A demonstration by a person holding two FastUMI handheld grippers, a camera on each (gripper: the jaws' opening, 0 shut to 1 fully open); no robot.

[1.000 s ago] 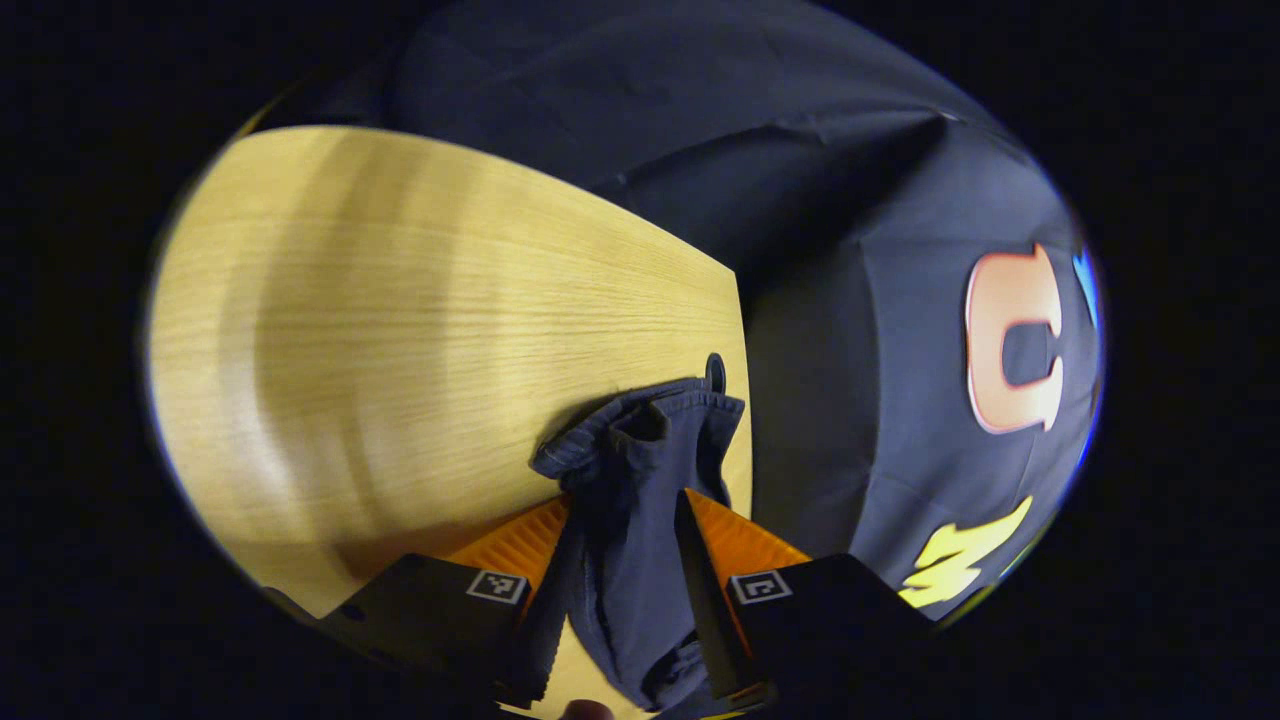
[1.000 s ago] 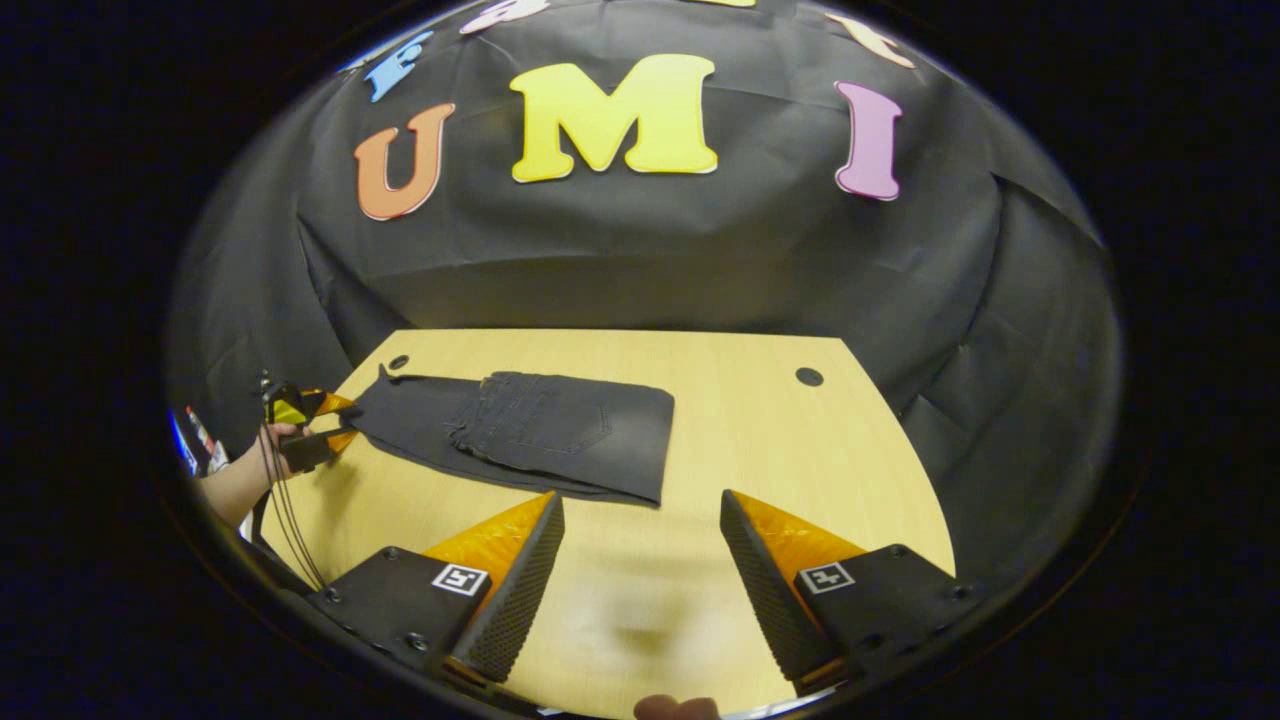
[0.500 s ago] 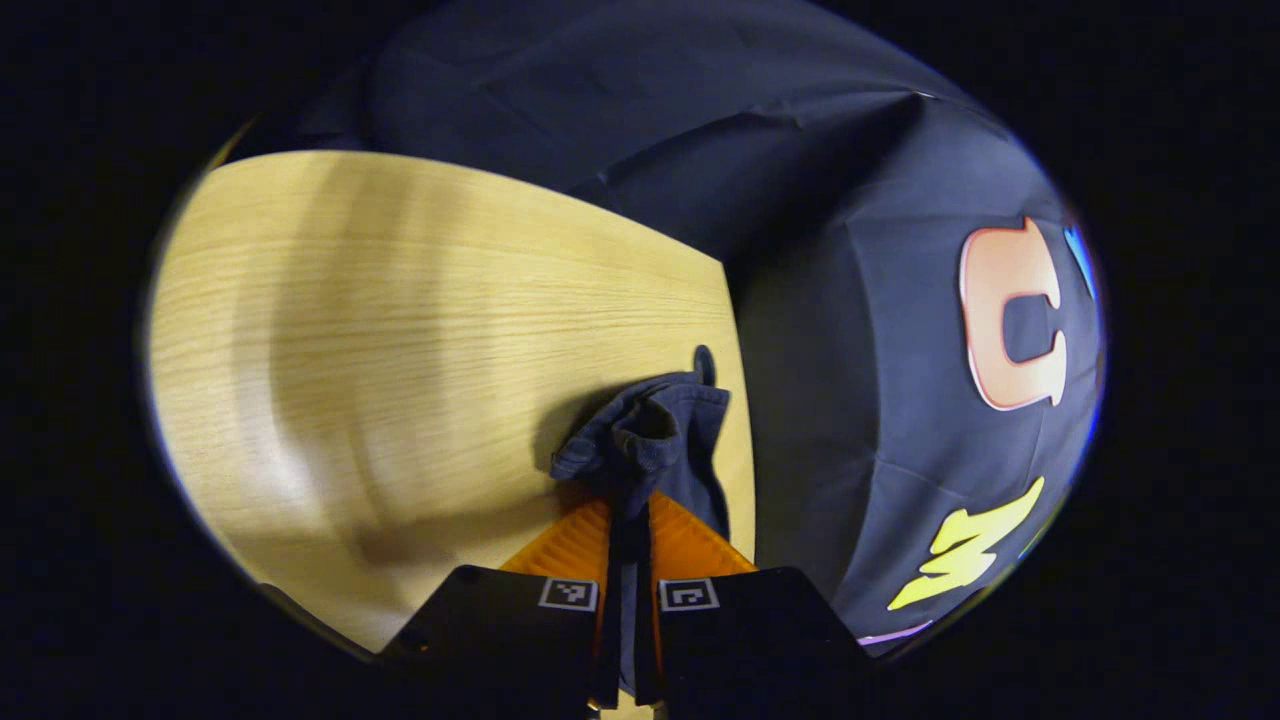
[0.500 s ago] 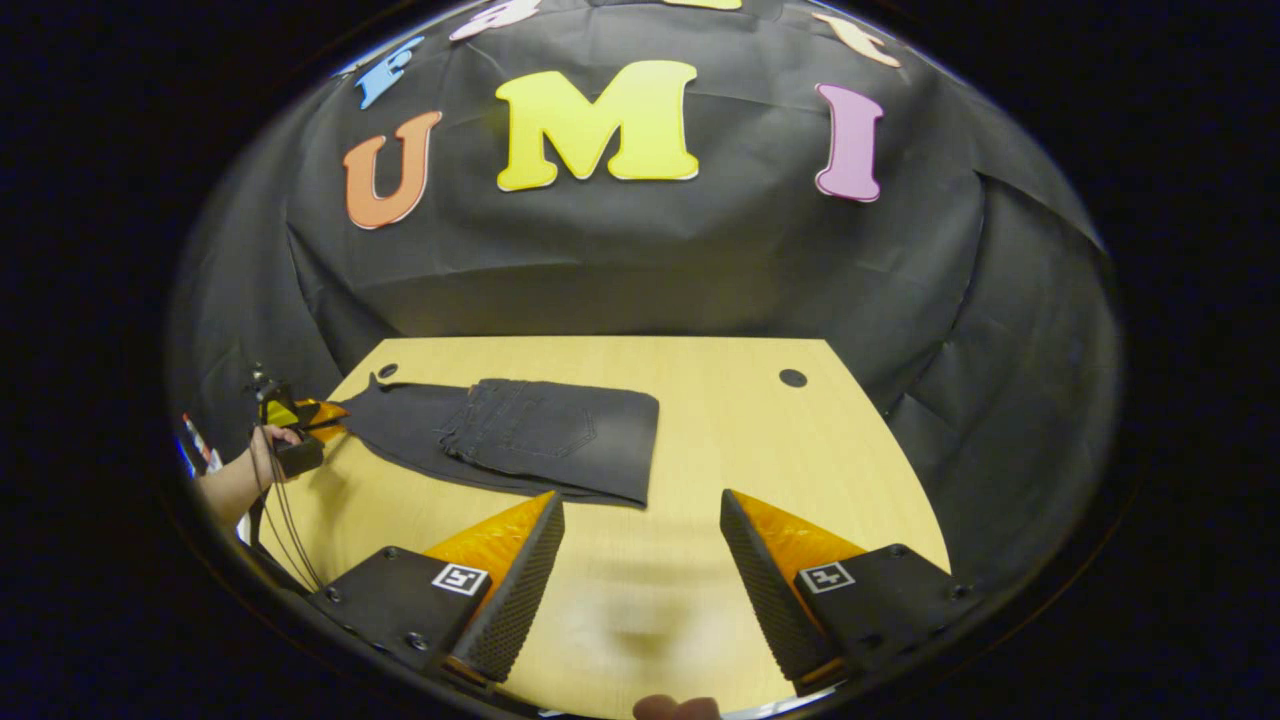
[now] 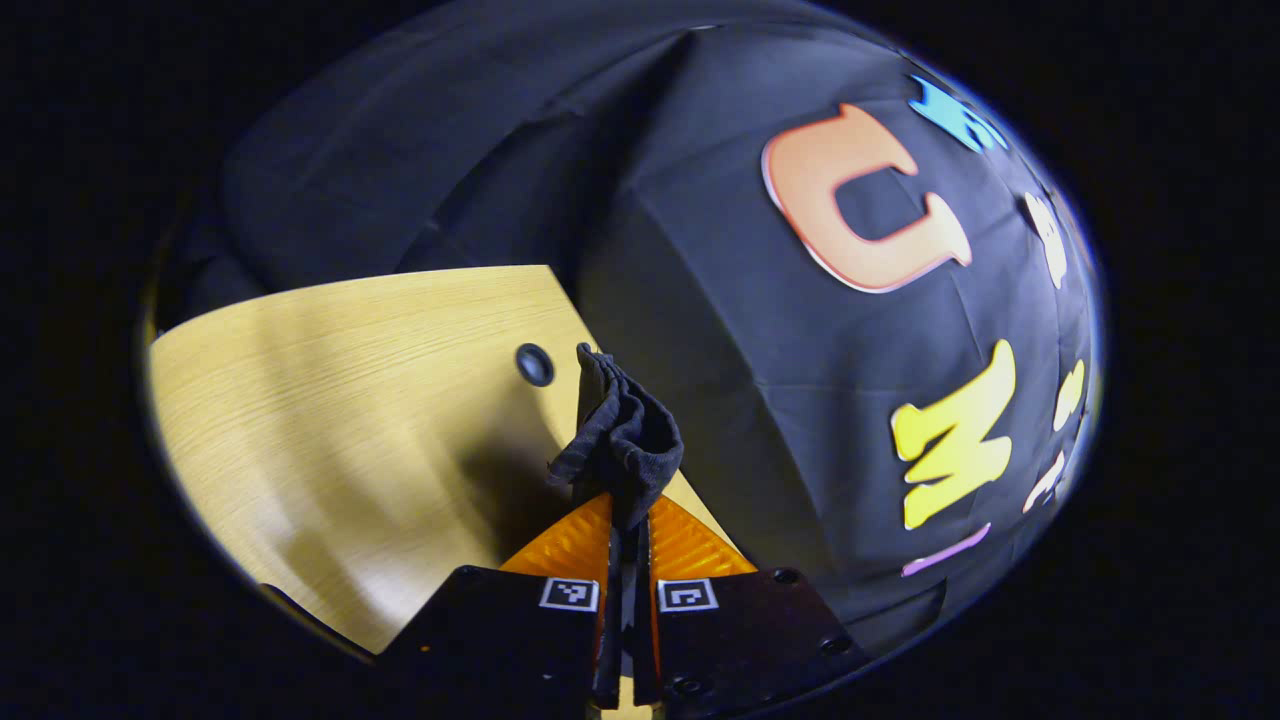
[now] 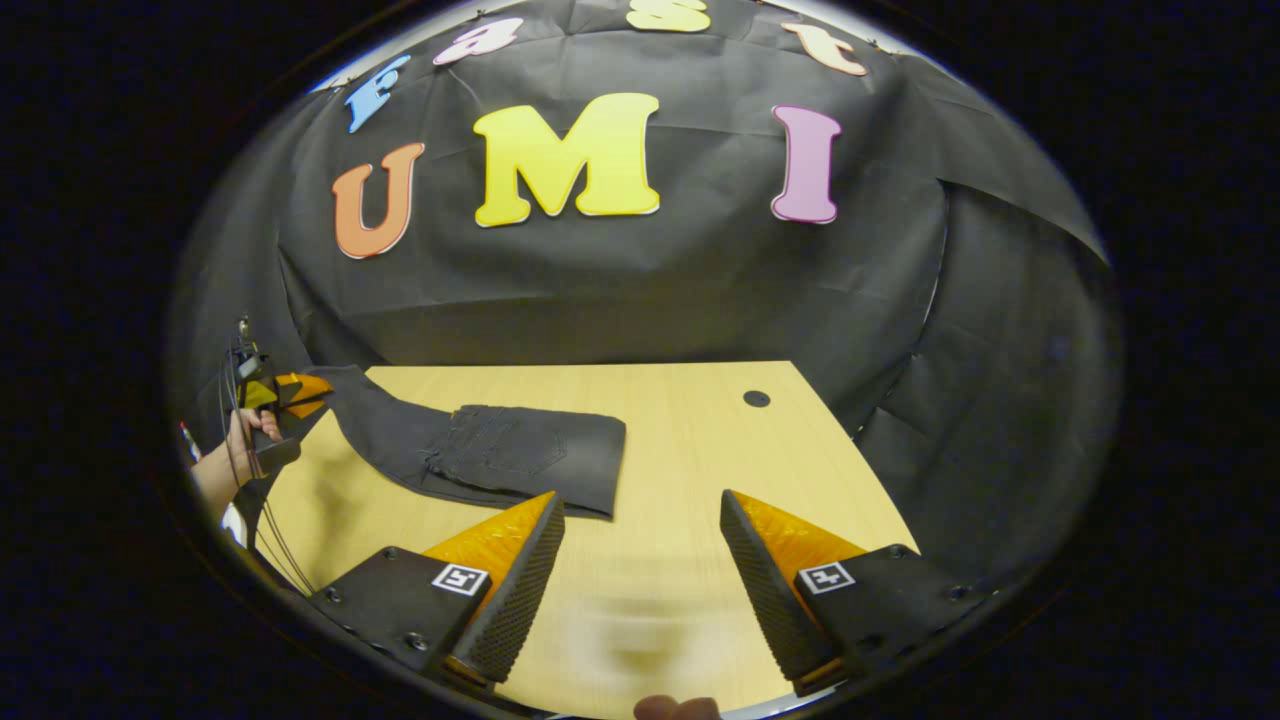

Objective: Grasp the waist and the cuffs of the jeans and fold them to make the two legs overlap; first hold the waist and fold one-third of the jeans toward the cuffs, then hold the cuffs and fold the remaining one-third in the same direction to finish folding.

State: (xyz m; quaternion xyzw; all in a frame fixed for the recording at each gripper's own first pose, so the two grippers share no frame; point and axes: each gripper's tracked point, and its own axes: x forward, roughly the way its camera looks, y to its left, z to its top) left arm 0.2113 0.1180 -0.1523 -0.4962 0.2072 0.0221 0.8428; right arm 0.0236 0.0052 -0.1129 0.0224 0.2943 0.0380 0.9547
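Slippage is the main risk here, since the cuffs (image 5: 620, 440) are pinched as a small bunched wad between the fingers of the left tool (image 5: 628, 545), which is closed on the fabric and held above the far corner of the surface (image 5: 330, 400). In the right gripper view the jeans (image 6: 500, 455) are seen lying on the left part of the surface, the waist third already laid over the middle, while the leg end rises off the wood toward the left tool (image 6: 285, 392) and the hand (image 6: 240, 435) holding it. If only one layer of the two legs is caught in that wad, the other leg could drop away during the carry and the overlap would be lost. A pull made too low or too fast could drag the folded waist section sideways and undo its edges. The right tool (image 6: 640, 570) hangs open above bare wood, near the folded edge, gripping nothing, so the stack is not being pinned down.
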